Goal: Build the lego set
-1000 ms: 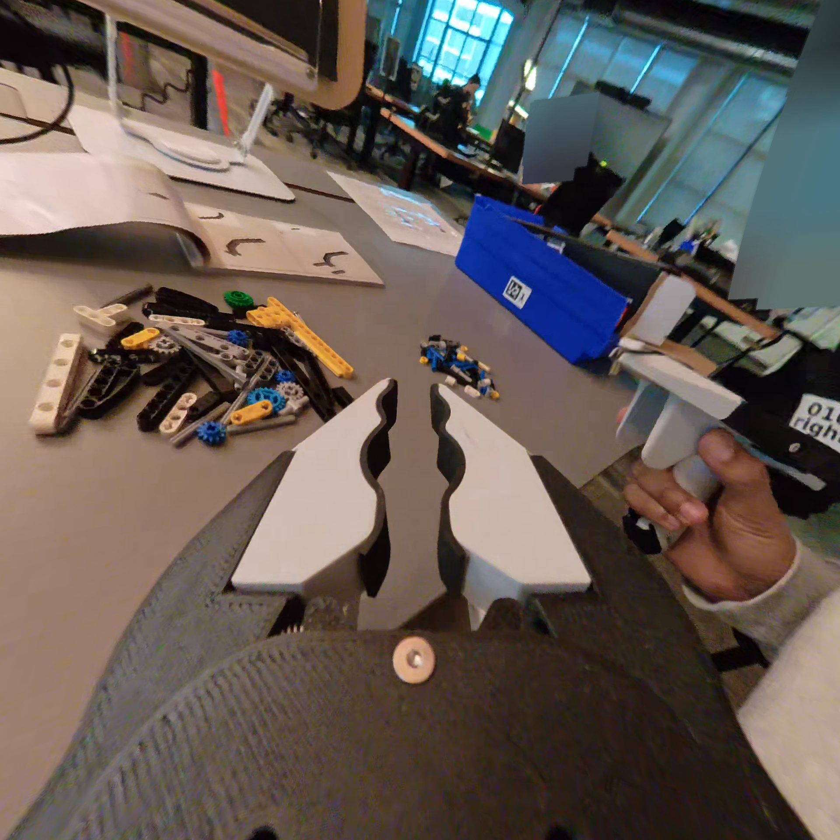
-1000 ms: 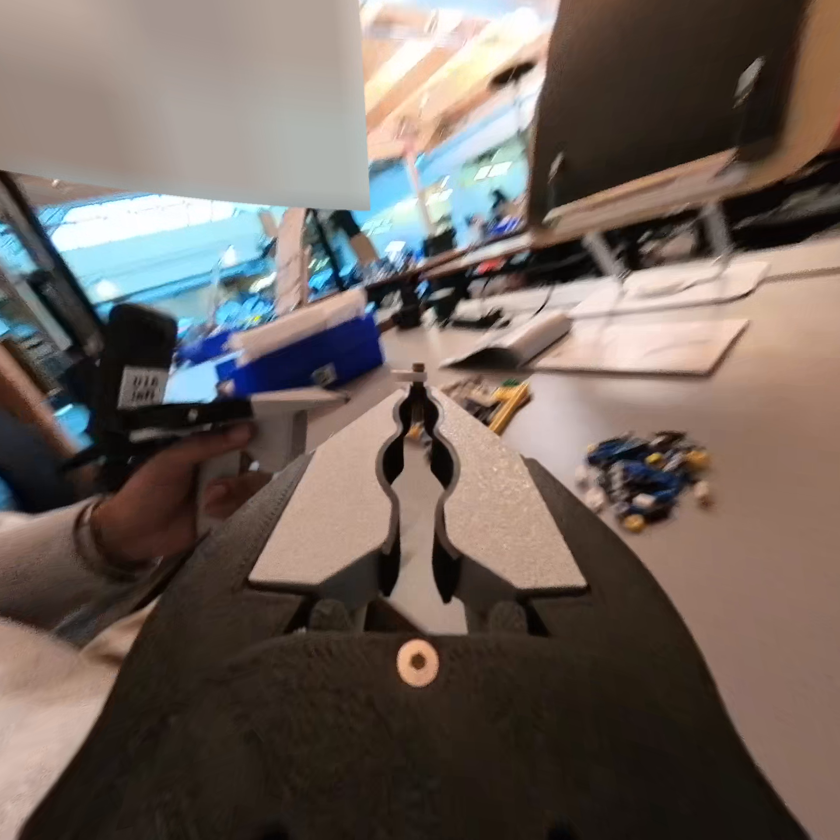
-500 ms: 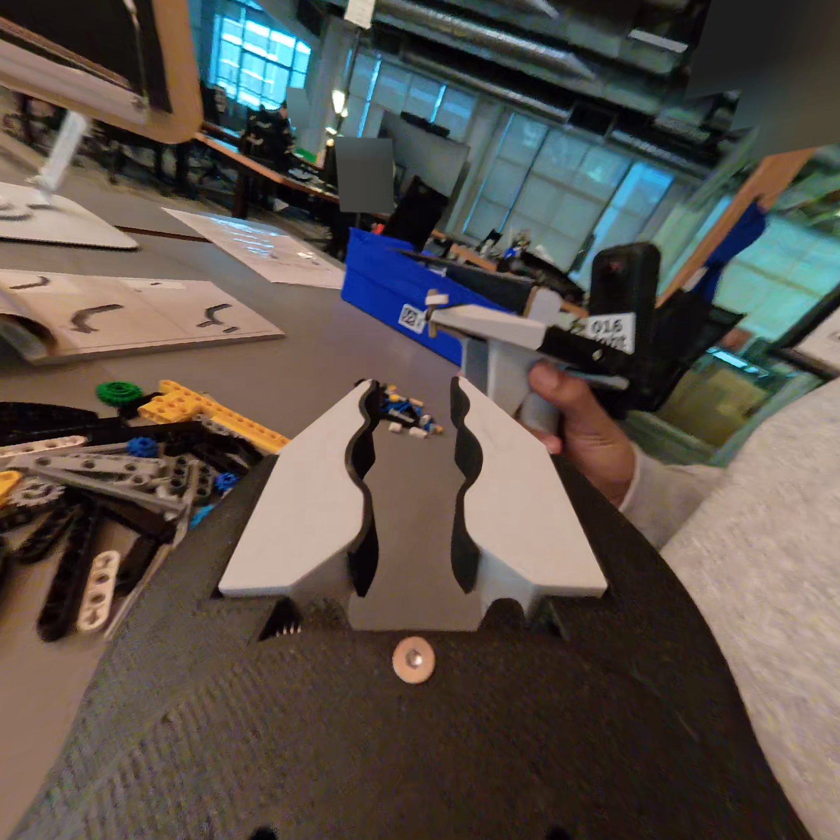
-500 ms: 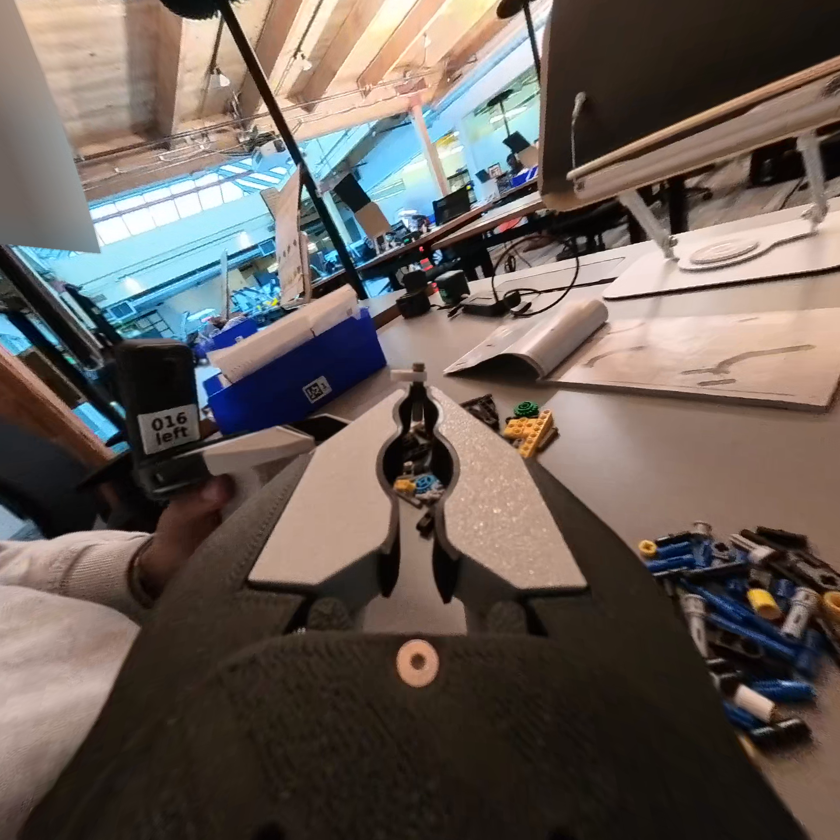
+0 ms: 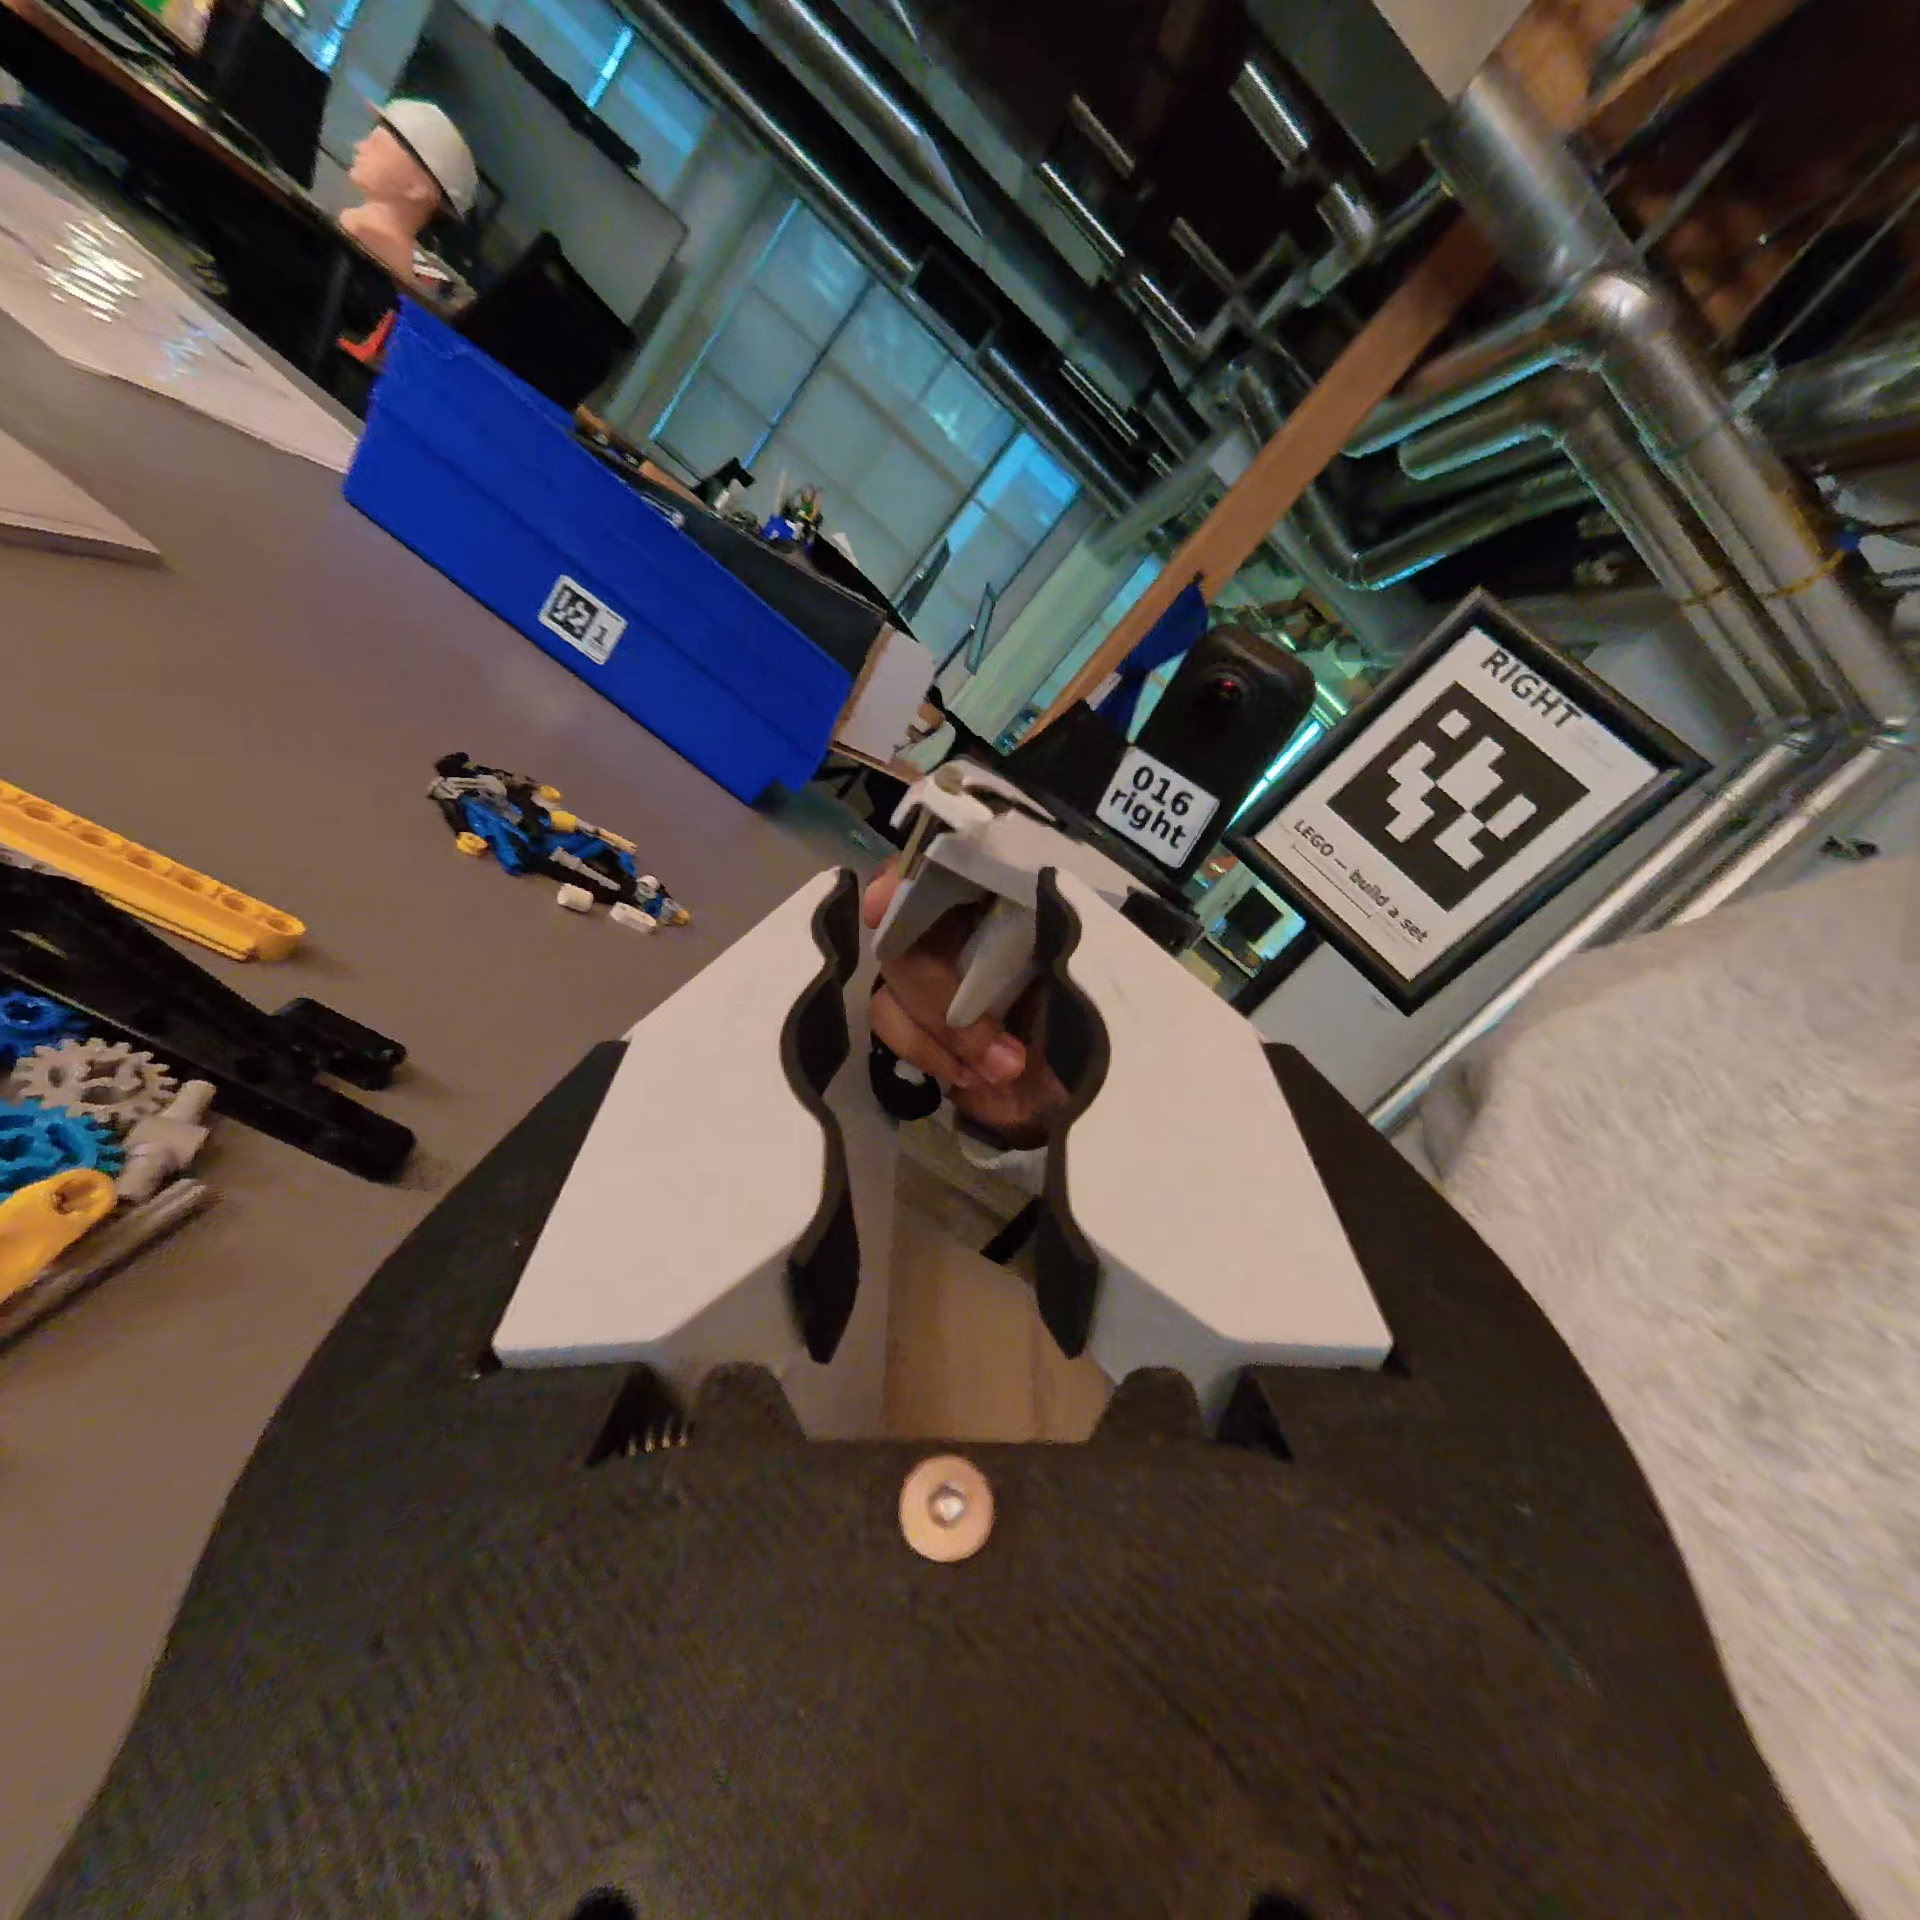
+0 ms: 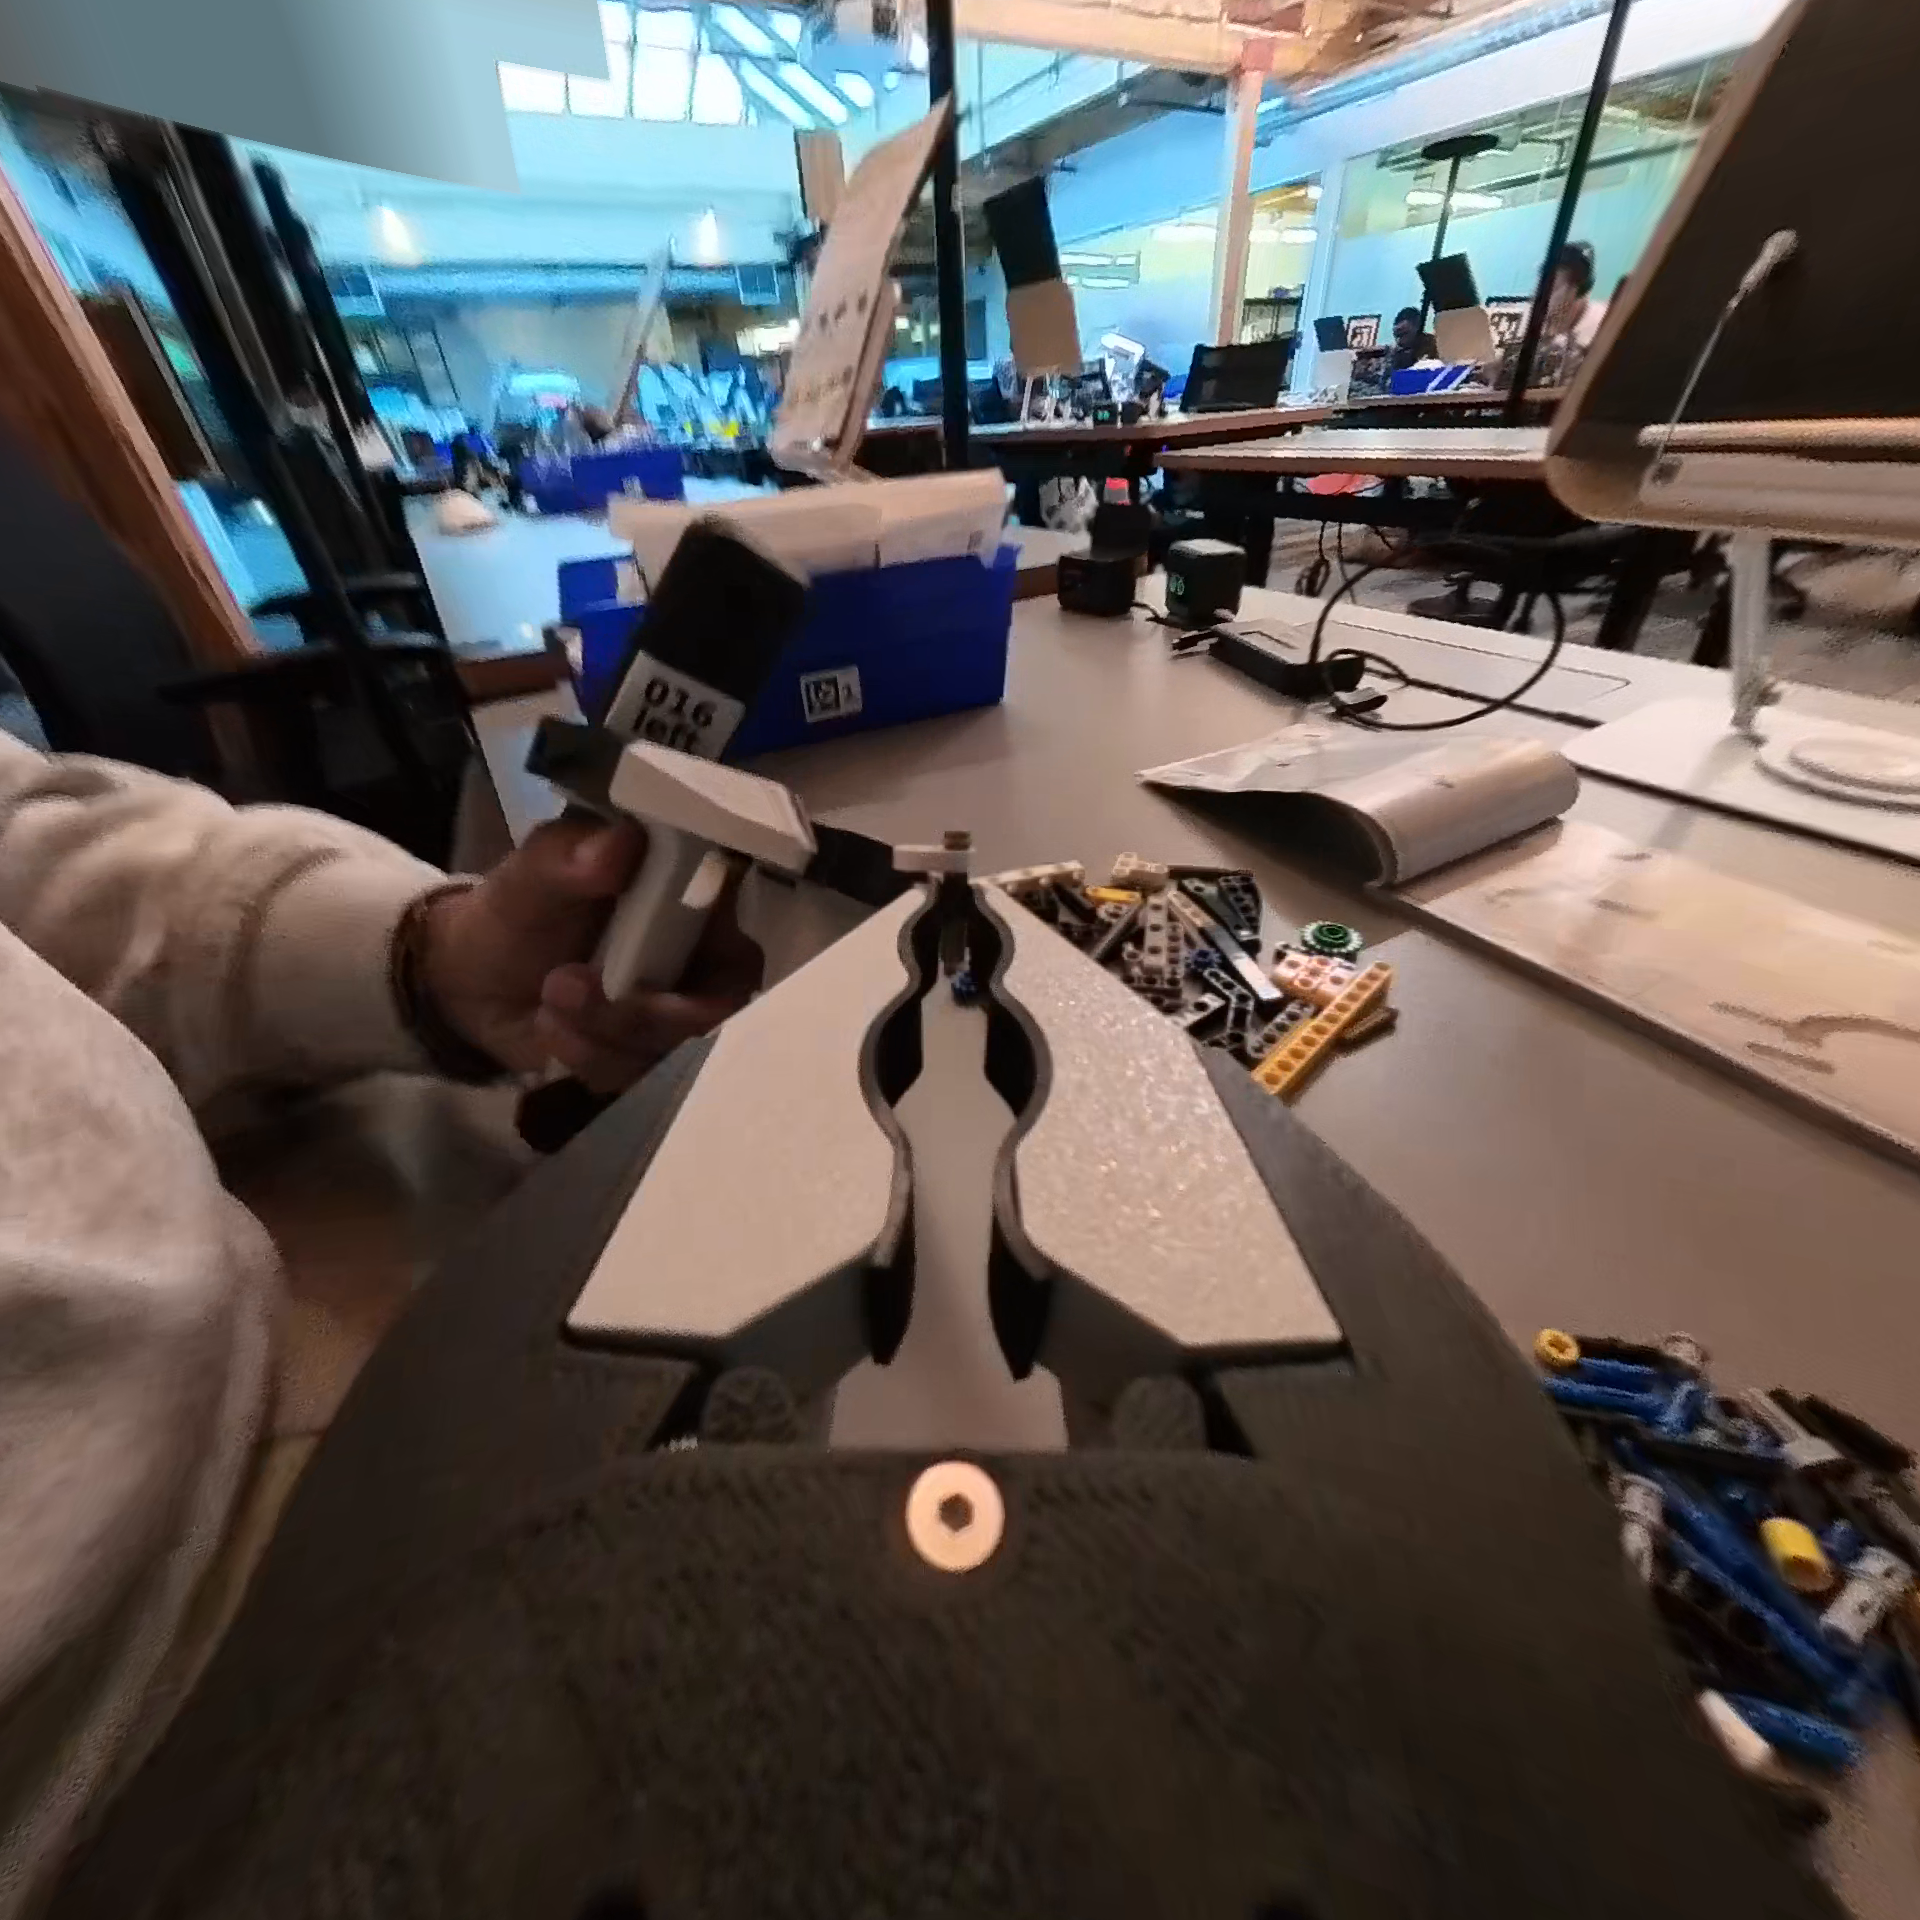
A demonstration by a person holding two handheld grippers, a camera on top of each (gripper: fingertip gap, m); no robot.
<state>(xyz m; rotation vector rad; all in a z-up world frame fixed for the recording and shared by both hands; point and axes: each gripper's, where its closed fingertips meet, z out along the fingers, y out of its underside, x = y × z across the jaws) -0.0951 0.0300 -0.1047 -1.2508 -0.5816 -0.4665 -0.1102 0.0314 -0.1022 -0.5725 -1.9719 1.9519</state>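
Grey tabletop (image 6: 1558, 1122) holds everything, lego in two loose heaps. Big heap of beams and gears (image 6: 1195, 935) sits ahead of the right gripper (image 6: 954, 904): black and grey beams, a long yellow beam (image 6: 1325, 1029) on its near edge, a green gear (image 6: 1328, 937) beside it. In the left wrist view the same heap (image 5: 114, 1081) lies at far left with blue gears and a grey gear. Small heap of blue, black and yellow pins (image 5: 551, 836) lies apart, nearer the blue bin (image 5: 582, 582); it shows again low right in the right wrist view (image 6: 1745, 1517). Left gripper (image 5: 948, 894) is held off the table's near edge, jaws spread with a clear gap, nothing between them. Right gripper's jaws are pressed nearly together at the tips, pinching a small grey T-shaped lego piece (image 6: 943, 858) that sticks up above them. A hand (image 6: 551, 966) in a grey sleeve grips the left tool's handle. Open instruction booklet (image 6: 1455, 800) lies beyond the big heap, monitor stand base (image 6: 1787, 758) behind it.
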